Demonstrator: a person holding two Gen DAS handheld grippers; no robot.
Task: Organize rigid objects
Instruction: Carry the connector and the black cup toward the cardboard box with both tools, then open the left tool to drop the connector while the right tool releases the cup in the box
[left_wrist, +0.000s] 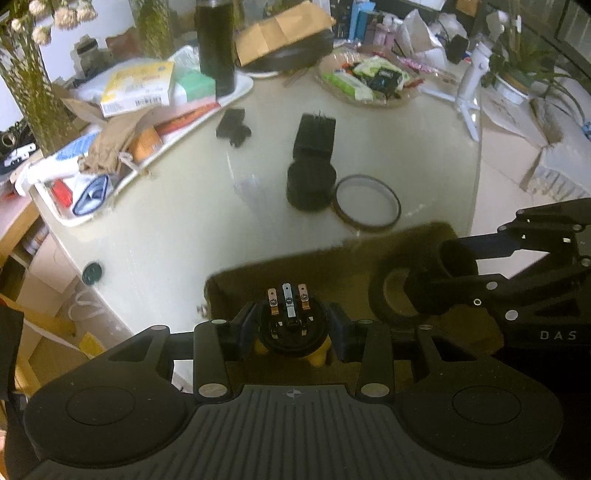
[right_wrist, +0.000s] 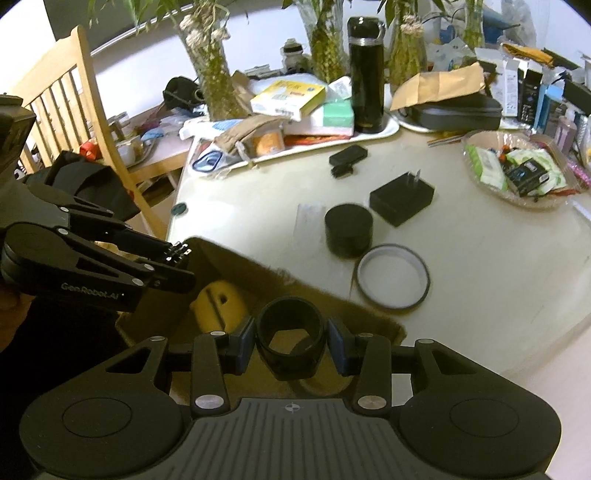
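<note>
My left gripper (left_wrist: 291, 329) is shut on a round black socket part (left_wrist: 289, 301) with three metal contacts, held over an open cardboard box (left_wrist: 332, 258). From the right, my right gripper (left_wrist: 443, 269) reaches over the same box. In the right wrist view that right gripper (right_wrist: 291, 345) is shut on a short black ring (right_wrist: 275, 319). The left gripper (right_wrist: 179, 258) hangs over the box's (right_wrist: 258, 273) left corner. A yellow object (right_wrist: 218, 302) lies inside. A black cylinder (right_wrist: 349, 229), a black plug adapter (right_wrist: 402, 199), a tape ring (right_wrist: 393, 277) and a small black piece (right_wrist: 347, 157) lie on the table.
A white tray (right_wrist: 388, 131) with boxes, a pouch and a tall black bottle (right_wrist: 365, 74) lines the table's back. A glass bowl of packets (right_wrist: 517, 170) stands at the right, a wooden chair (right_wrist: 66, 110) at the left. Vases with stems stand behind.
</note>
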